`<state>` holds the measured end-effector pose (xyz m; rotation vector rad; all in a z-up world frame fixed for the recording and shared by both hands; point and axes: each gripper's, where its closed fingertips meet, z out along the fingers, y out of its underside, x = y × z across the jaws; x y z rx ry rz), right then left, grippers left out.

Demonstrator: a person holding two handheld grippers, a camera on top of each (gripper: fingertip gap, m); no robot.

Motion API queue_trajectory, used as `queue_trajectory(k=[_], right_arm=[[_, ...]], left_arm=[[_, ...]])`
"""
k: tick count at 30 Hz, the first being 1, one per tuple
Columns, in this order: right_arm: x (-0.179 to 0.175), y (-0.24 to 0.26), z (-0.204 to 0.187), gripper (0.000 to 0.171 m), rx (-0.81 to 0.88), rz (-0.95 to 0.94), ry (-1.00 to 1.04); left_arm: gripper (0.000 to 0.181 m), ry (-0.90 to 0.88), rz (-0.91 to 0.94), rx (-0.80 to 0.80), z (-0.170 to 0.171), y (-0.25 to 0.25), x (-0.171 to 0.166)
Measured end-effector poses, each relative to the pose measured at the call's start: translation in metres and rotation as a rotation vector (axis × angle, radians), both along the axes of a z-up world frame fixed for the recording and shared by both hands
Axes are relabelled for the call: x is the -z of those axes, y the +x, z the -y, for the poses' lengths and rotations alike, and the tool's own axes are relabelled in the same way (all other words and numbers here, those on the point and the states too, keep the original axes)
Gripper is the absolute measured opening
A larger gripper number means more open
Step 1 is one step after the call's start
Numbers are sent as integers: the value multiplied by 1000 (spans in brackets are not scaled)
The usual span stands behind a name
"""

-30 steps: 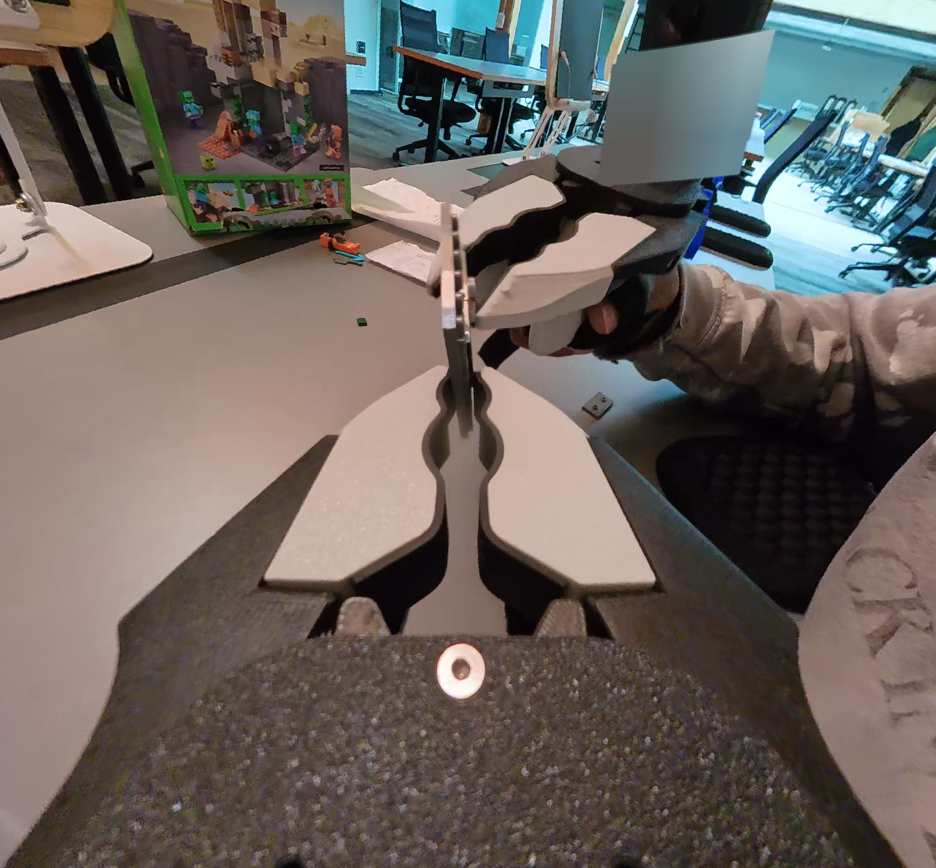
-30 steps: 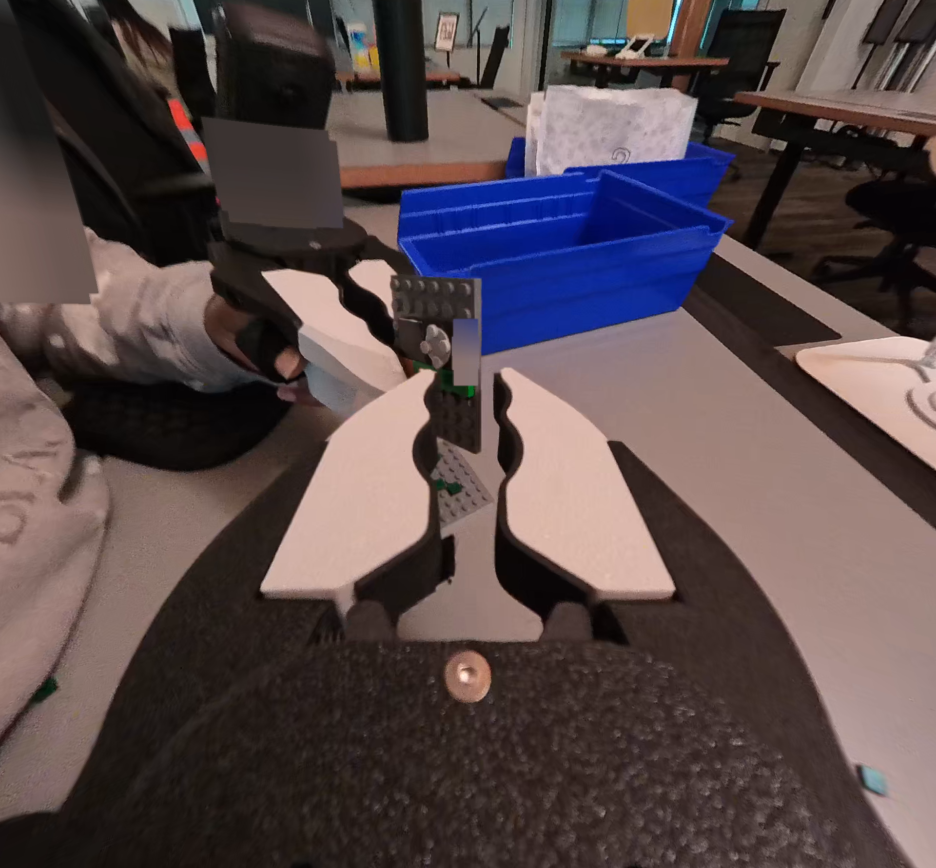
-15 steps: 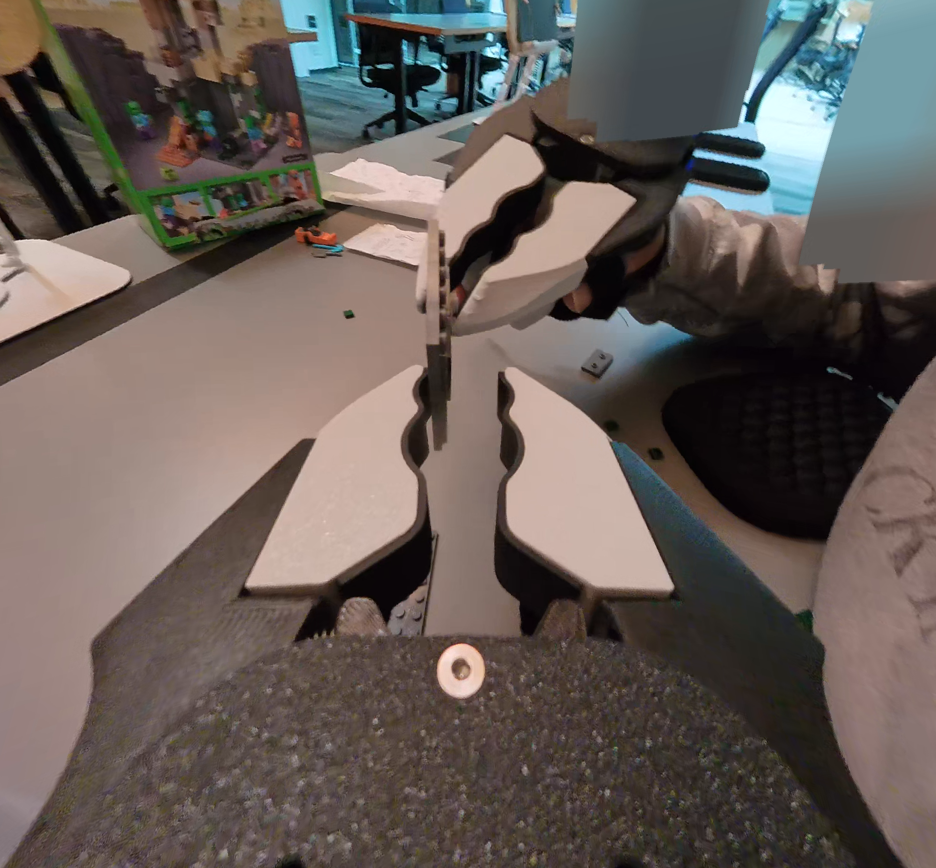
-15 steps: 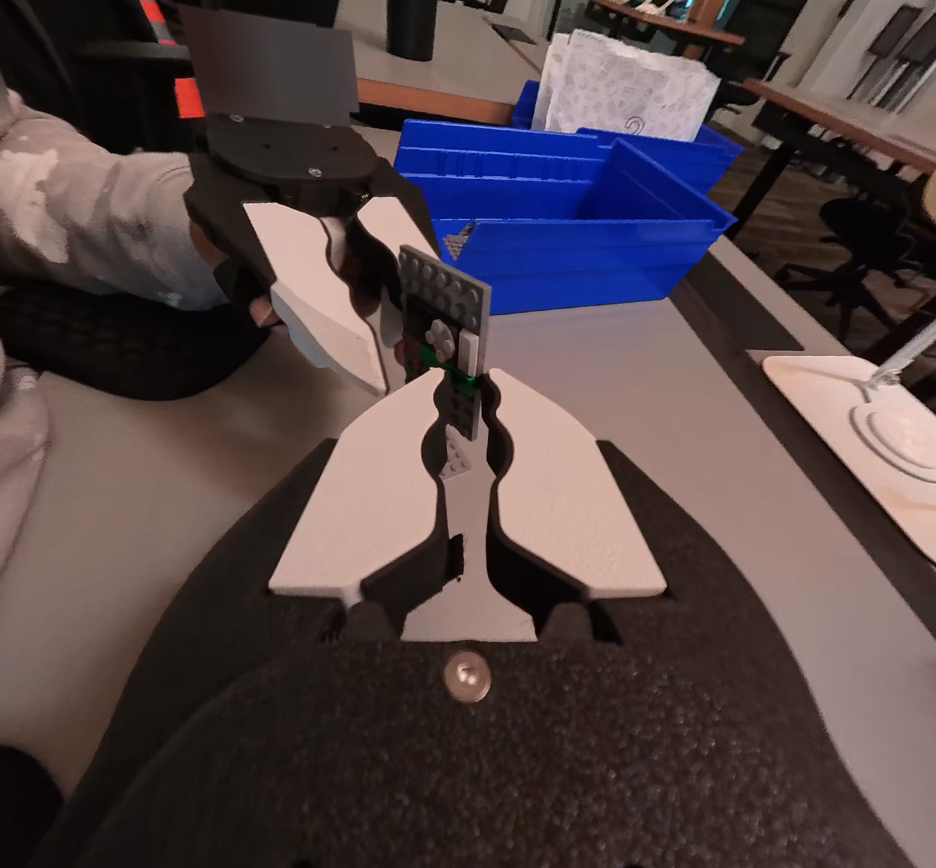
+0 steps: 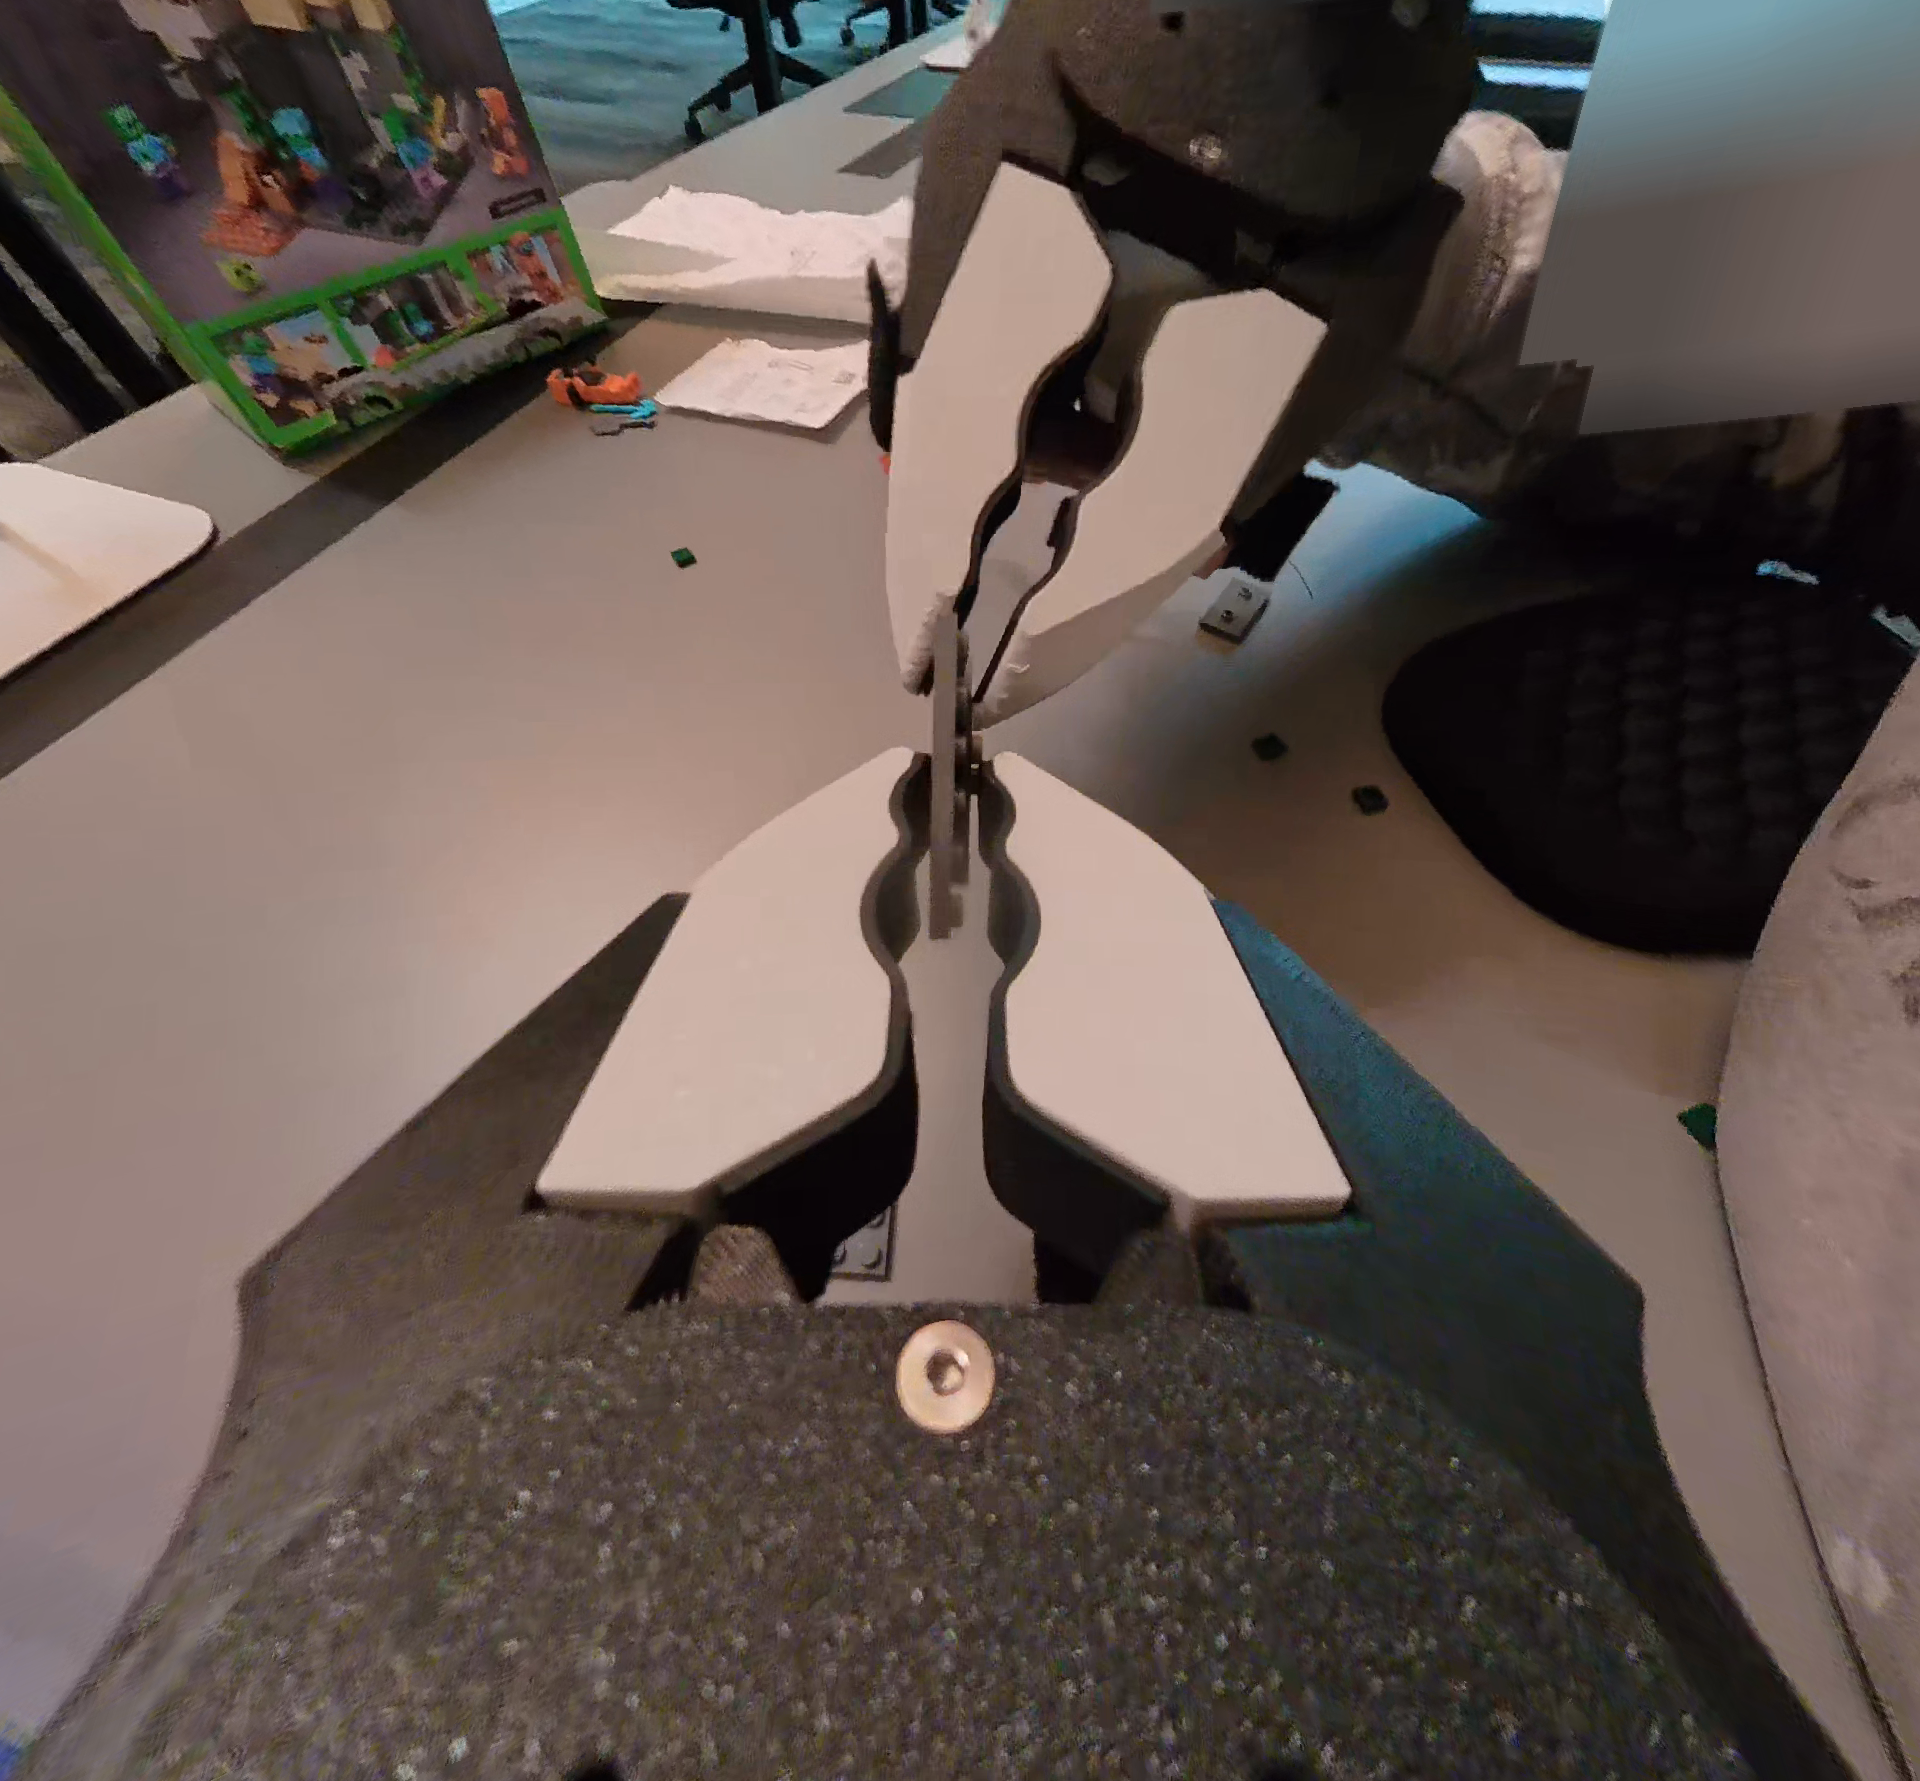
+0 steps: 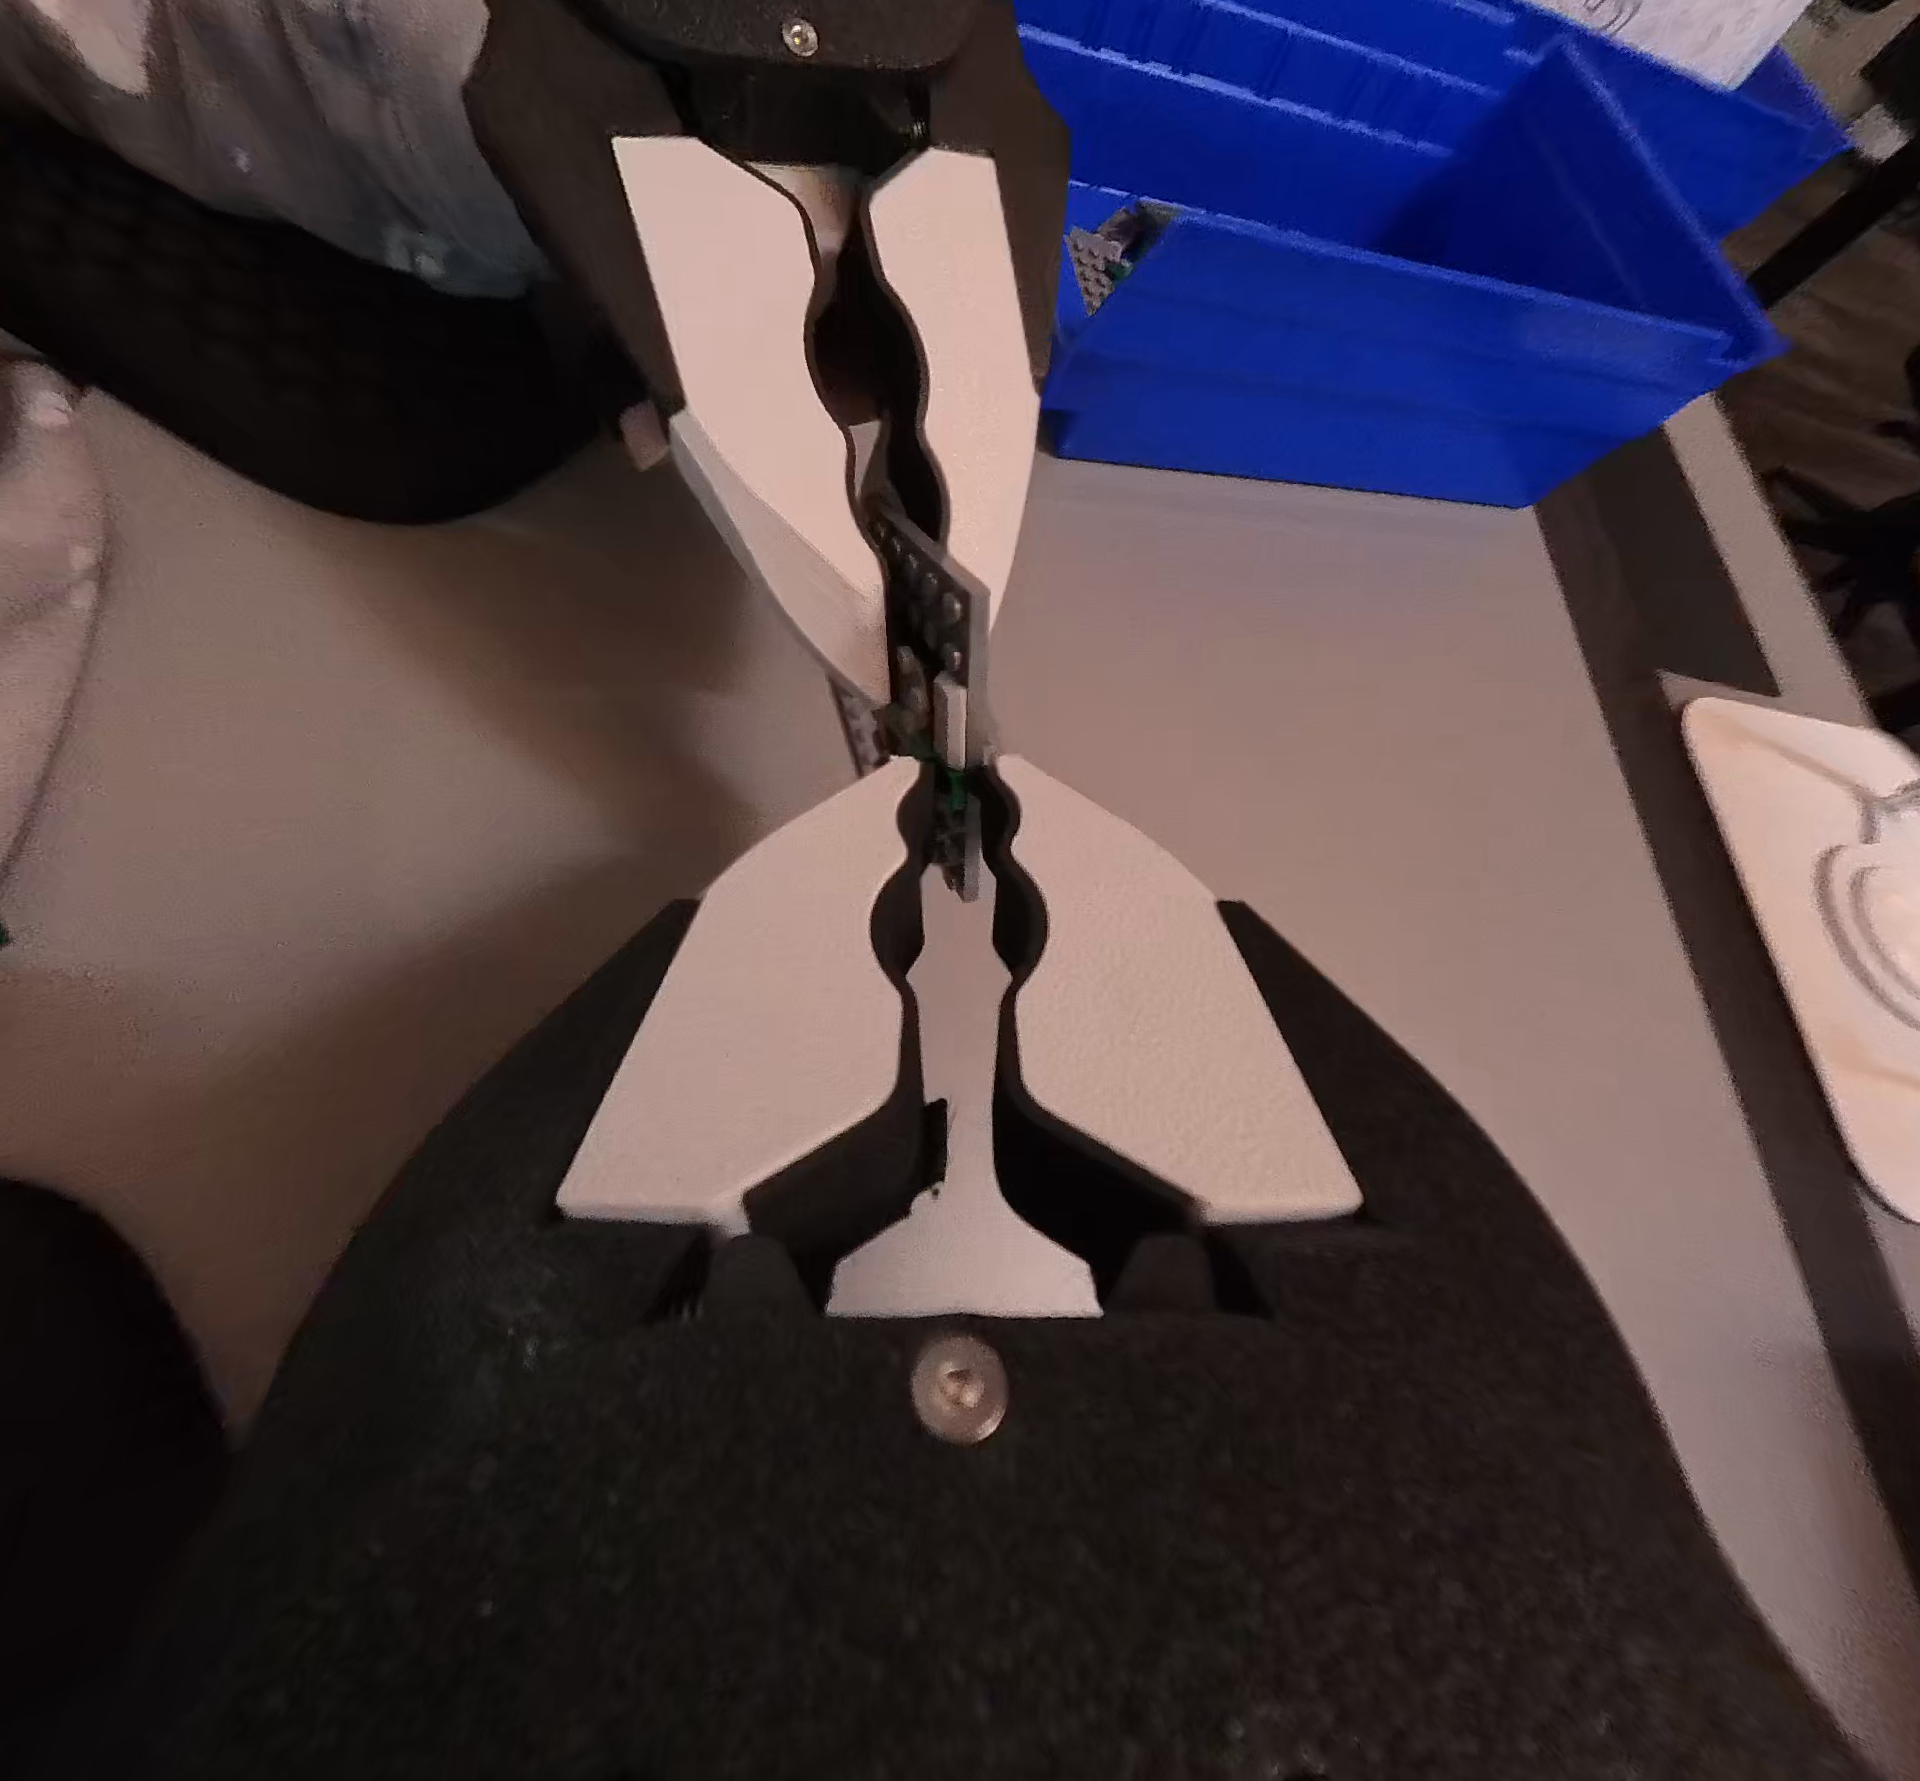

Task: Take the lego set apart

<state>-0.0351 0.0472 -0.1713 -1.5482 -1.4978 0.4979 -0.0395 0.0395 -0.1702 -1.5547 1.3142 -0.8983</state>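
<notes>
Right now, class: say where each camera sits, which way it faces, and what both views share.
Left wrist view: sits on the left gripper, facing the lego box; a sleeve shows.
Right wrist view: sits on the right gripper, facing the blue bins.
Shared: both grippers and the grey lego plate clamped between them.

The left gripper (image 5: 951, 775) and right gripper (image 6: 951, 775) meet tip to tip above the bench (image 5: 416, 796), the right angled down from above, both clamped on the same thin lego plate (image 6: 940, 630) held edge-up between them.
</notes>
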Motion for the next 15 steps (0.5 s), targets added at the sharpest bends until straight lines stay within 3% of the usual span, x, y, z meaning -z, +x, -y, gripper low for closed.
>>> queue_trajectory(k=[10,15], right_arm=[[-12,-3,-18,10,119,77,376],[-11,-4,-14,12,111,52,303]], left_arm=[[8,-296,153,-115,-16,-3,-12],[8,-302,175,-91,-13,-4,-17]])
